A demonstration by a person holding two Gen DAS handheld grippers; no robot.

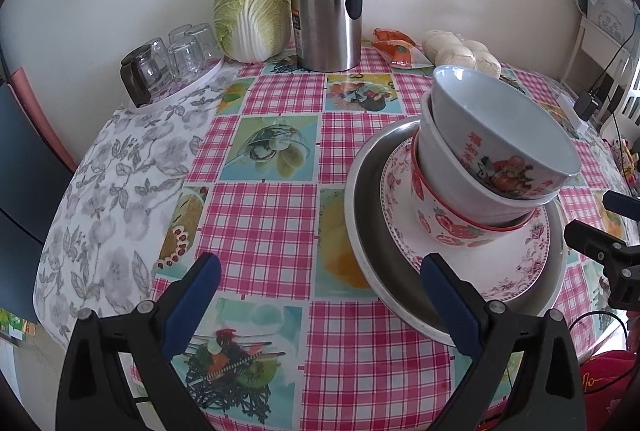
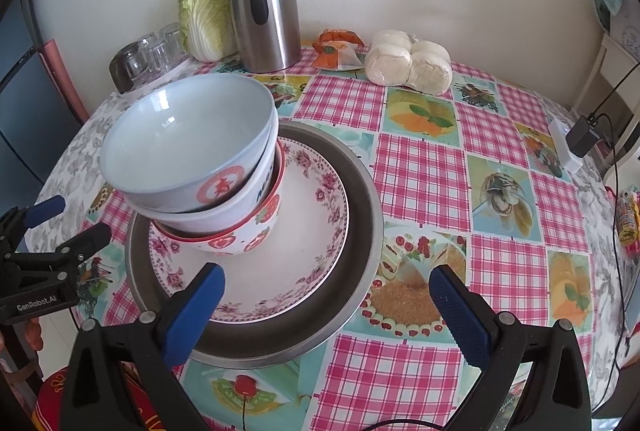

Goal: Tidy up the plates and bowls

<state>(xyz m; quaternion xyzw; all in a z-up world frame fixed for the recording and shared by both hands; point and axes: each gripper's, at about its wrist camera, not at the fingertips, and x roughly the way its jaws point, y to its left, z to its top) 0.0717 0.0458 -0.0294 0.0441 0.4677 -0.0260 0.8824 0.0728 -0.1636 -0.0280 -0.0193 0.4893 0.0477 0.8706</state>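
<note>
On the table (image 2: 420, 167), covered in a pink checked cloth, the dishes are gathered in one pile near the front edge: a metal basin (image 2: 360, 191) holds a flowered plate (image 2: 316, 231), and on the plate stands a strawberry bowl (image 2: 260, 227) with a white bowl (image 2: 224, 215) nested in it and a pale blue bowl (image 2: 188, 147) on top. The upper two bowls lean clearly to one side and do not sit level in the one below.

The left gripper (image 1: 320, 295) hangs just left of the pile with its jaws wide apart and nothing between them; one finger pad (image 1: 452, 303) overlaps the basin's near rim in the left wrist view, though whether it touches cannot be told. The right gripper (image 2: 326, 305) is likewise spread open and empty, hovering over the basin's near right rim.

The main risk is that leaning tower. A nudge to the basin or plate from either jaw would likely slide the top bowl off toward its low side. Lifting the basin by one rim would tip everything. The smooth glazed bowls probably slip easily in a narrow pinch. The steel jug (image 2: 266, 3), drinking glasses (image 2: 152, 55) and cabbage (image 2: 204, 19) stand well apart at the far side, out of danger.
</note>
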